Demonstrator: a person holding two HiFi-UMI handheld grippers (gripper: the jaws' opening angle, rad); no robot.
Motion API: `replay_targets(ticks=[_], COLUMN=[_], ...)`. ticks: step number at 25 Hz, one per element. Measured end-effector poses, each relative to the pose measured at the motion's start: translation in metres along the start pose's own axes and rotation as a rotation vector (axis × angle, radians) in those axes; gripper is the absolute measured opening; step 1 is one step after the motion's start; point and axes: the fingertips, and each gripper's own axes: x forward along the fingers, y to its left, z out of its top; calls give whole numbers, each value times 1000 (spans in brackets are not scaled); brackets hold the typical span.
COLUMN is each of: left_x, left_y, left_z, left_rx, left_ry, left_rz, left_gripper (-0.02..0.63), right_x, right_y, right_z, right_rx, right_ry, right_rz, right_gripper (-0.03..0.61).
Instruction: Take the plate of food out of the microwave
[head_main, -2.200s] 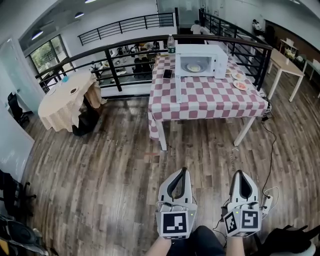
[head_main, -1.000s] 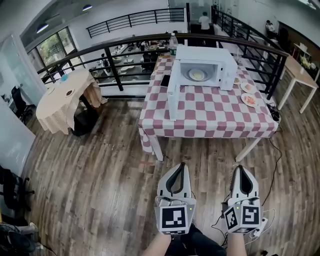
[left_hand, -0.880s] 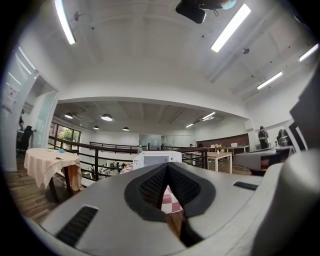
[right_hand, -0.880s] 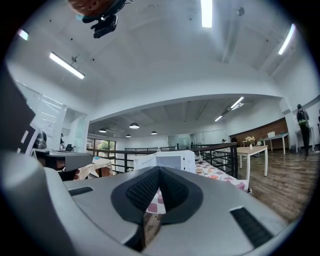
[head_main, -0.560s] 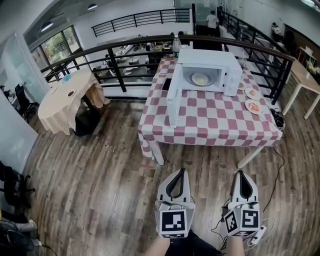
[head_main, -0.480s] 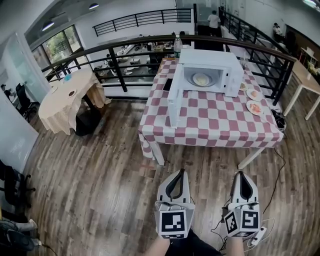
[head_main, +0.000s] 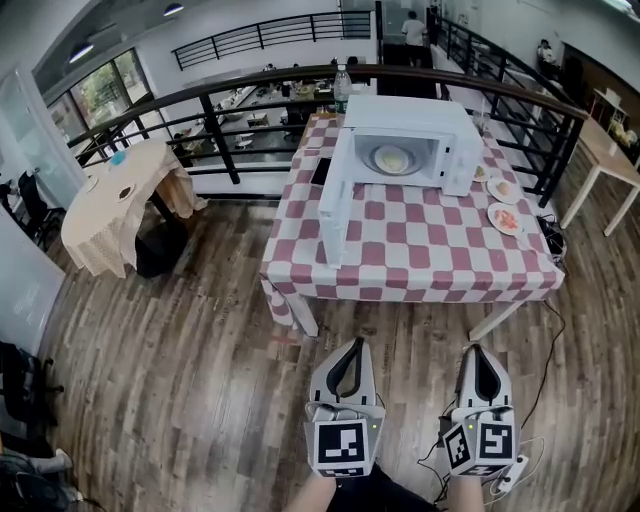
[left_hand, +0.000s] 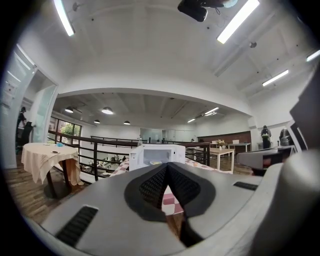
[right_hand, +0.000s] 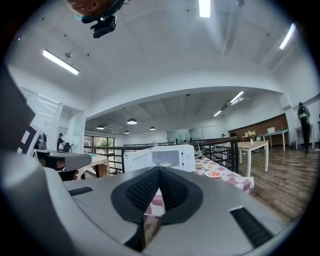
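Note:
A white microwave (head_main: 405, 140) stands at the back of a table with a red-and-white checked cloth (head_main: 420, 255), its door (head_main: 335, 195) swung open to the left. Inside it lies a plate of pale food (head_main: 391, 159). Both grippers hang over the wooden floor, well short of the table's near edge. My left gripper (head_main: 355, 345) is shut and holds nothing, and so is my right gripper (head_main: 478, 352). The left gripper (left_hand: 167, 166) points at the microwave (left_hand: 157, 156) far ahead. From the right gripper (right_hand: 159, 168) the plate (right_hand: 165, 164) shows small in the open cavity.
Two plates of food (head_main: 502, 190) sit on the table right of the microwave, a bottle (head_main: 343, 88) and a dark phone (head_main: 321, 171) at its left. A black railing (head_main: 230, 105) runs behind. A round draped table (head_main: 110, 195) stands left. A cable (head_main: 545, 330) trails on the floor at right.
The table and microwave have come nearer and lower in the head view as the person walked toward them. Both grippers went along and stayed shut.

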Motion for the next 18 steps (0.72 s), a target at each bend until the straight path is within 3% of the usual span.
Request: replay_targets(ticks=[18], left_x=[137], left_y=[30], left_z=[5], left_rx=[1], left_ry=[17], left_rz=[-70], left_gripper=[28], right_x=[128], right_y=[-21], right_z=[4], right_rx=[6], right_ry=[22], right_rz=[-46], right_gripper=[-2])
